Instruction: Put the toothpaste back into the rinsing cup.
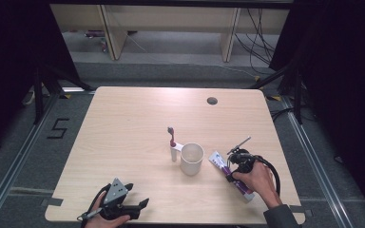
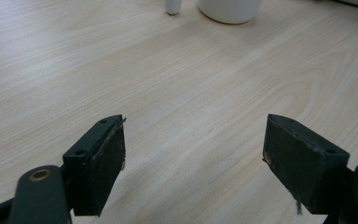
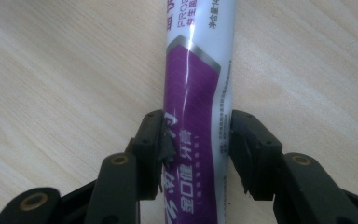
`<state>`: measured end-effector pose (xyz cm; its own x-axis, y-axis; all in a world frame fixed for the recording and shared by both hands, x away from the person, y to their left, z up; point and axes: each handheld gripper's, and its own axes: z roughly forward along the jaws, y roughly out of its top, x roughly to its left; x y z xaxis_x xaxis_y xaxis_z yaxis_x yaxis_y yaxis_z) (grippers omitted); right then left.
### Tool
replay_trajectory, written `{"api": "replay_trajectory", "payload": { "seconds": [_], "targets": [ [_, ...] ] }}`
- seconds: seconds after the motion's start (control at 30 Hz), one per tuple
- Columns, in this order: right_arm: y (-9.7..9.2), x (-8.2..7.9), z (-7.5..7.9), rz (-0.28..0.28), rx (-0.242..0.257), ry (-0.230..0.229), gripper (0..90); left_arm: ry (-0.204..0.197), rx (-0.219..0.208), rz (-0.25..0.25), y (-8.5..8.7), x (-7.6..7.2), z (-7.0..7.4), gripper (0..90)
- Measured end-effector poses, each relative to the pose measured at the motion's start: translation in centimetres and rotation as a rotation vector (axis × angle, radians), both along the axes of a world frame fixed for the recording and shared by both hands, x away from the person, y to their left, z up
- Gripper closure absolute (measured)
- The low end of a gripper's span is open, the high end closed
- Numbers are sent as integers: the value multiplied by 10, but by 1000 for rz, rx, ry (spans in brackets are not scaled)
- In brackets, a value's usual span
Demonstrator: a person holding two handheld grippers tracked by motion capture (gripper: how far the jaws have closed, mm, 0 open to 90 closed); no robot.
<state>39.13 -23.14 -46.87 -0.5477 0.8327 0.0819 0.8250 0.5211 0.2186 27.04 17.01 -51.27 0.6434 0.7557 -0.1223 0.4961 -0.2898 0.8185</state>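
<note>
Now right tongs [image 3: 196,149] clamp toothpaste tube [image 3: 198,70] on pale wood table [image 1: 123,142]; left tongs [image 2: 193,163] wide.

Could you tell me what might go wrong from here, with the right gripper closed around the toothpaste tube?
1. The right gripper clamps the soft toothpaste tube across its body; a hard squeeze could dent it or force paste toward the cap.
2. The tube lies flat on the table, gripped partway along, so it may sag or swivel between the pads when lifted.
3. The white cup and the toothbrush standing beside it are close; a swinging tube could topple them.
</note>
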Motion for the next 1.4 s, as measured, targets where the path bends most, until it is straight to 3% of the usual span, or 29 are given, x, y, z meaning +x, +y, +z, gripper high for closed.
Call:
{"api": "replay_trajectory", "payload": {
  "seconds": [0.03,0.1,0.23,0.33,0.37,0.4,0.5,0.53,0.7,0.73,0.87,1.0,1.13,1.4],
  "targets": [
    [0,0,1,-10,-20,4,573,1,1,0,0,0,0,208],
    [-2,2,-2,51,-17,-39,576,6,13,-2,0,0,0,208],
    [-2,3,1,48,-19,-18,589,6,12,1,0,-1,0,210],
    [-3,3,5,51,-15,-43,697,7,13,-3,0,0,0,210],
    [-5,5,6,80,0,-58,709,6,15,-5,0,0,0,210],
    [-4,4,5,36,-5,-43,709,5,19,-10,0,0,0,210],
    [-6,8,3,68,-18,-44,735,2,13,-14,-1,0,-1,210],
    [-5,7,2,46,-18,-31,753,5,19,-13,0,0,0,210],
    [-3,10,-1,71,-25,-13,752,5,8,-10,-2,0,-1,210],
    [-1,9,0,55,-31,1,752,5,9,-13,-2,0,-1,211],
    [-2,12,-2,95,-38,0,751,5,12,-12,-1,0,-1,211],
    [2,12,-4,80,-60,14,750,5,12,-12,-1,0,-1,211],
    [2,14,-5,123,-63,4,750,6,14,-14,-1,0,-1,211],
    [3,14,-4,141,-70,10,757,8,23,-13,0,0,-1,211]
  ]
}}
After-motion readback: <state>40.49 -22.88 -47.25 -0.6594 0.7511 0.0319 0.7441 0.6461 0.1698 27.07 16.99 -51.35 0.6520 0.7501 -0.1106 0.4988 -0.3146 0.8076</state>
